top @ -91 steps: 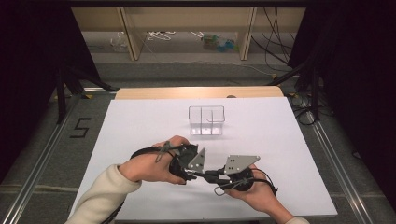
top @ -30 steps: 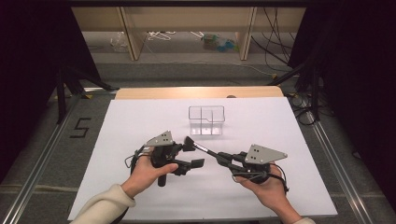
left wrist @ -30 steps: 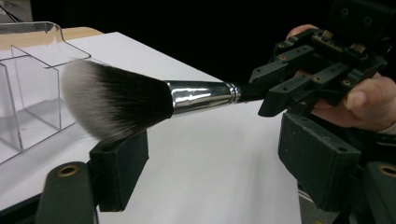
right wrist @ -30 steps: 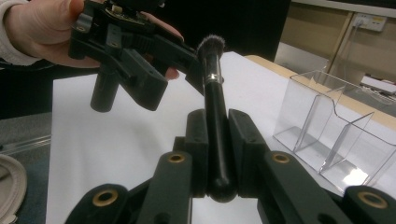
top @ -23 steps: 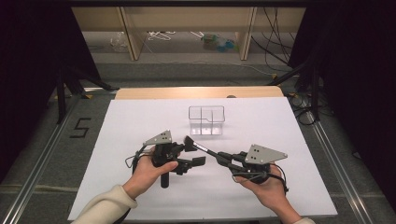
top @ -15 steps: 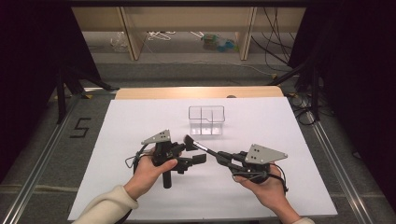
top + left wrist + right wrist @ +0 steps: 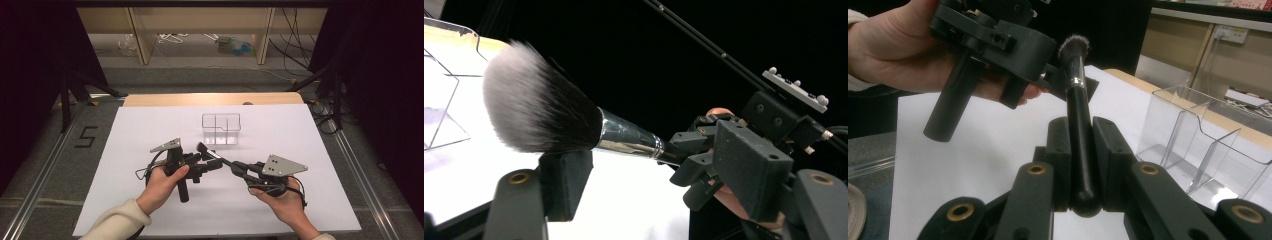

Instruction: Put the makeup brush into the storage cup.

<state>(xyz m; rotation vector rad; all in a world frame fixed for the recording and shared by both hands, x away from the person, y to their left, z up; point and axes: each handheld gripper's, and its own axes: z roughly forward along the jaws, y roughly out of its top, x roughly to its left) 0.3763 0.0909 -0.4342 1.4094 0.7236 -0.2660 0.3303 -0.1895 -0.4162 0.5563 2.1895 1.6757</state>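
Note:
A makeup brush (image 7: 220, 159) with a black handle, silver ferrule and a dark, white-tipped head is held above the white table. My right gripper (image 7: 240, 169) is shut on its handle (image 7: 1080, 145), with the head pointing up and away toward the left hand. My left gripper (image 7: 210, 163) is open, its jaws standing on either side of the brush. In the left gripper view the brush head (image 7: 544, 112) lies just above one pad (image 7: 566, 177), and the ferrule runs across the gap of the left gripper (image 7: 656, 172).
A clear plastic organizer (image 7: 221, 129) with several compartments stands behind the grippers at mid-table, close to the brush on the right (image 7: 1198, 135). A wooden strip edges the table's far side (image 7: 210, 98). Dark curtains flank both sides.
Since three seconds ago the hands have drawn apart, and the right gripper now holds the brush out toward the left. Over the last second the left gripper has crept slightly closer to the brush head.

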